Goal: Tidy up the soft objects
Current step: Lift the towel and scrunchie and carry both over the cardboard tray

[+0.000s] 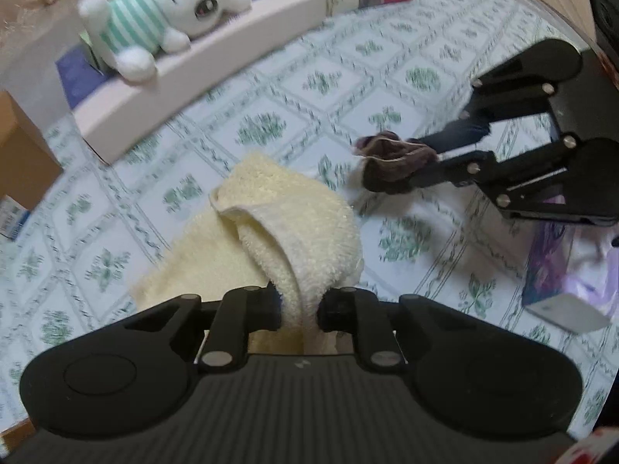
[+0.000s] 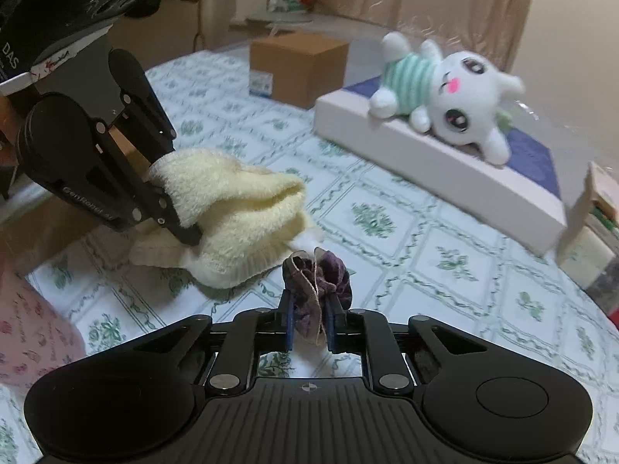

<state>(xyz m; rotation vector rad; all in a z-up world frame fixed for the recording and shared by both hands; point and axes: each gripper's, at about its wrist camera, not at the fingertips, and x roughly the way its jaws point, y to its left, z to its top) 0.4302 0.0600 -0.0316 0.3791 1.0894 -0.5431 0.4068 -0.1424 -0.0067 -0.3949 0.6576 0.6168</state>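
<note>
My left gripper [image 1: 298, 305] is shut on a fold of a fluffy cream towel [image 1: 286, 224], which bunches up in front of it on the patterned tablecloth. The same left gripper [image 2: 182, 216] shows in the right wrist view, pinching the cream towel [image 2: 240, 212]. My right gripper [image 2: 309, 323] is shut on a small dark purple-brown cloth [image 2: 317, 282] that sticks up between its blue pads. In the left wrist view the right gripper [image 1: 425, 162] holds that dark cloth [image 1: 390, 162] just right of the towel. A white plush bunny [image 1: 162, 15] in a green striped shirt lies on a white box.
The white box with a blue top [image 2: 445, 162] holding the plush bunny [image 2: 448, 92] stands at the back. A cardboard box [image 2: 298, 65] is behind it. A purple packet [image 1: 561, 270] lies at the right. The floral tablecloth [image 1: 348, 89] covers the surface.
</note>
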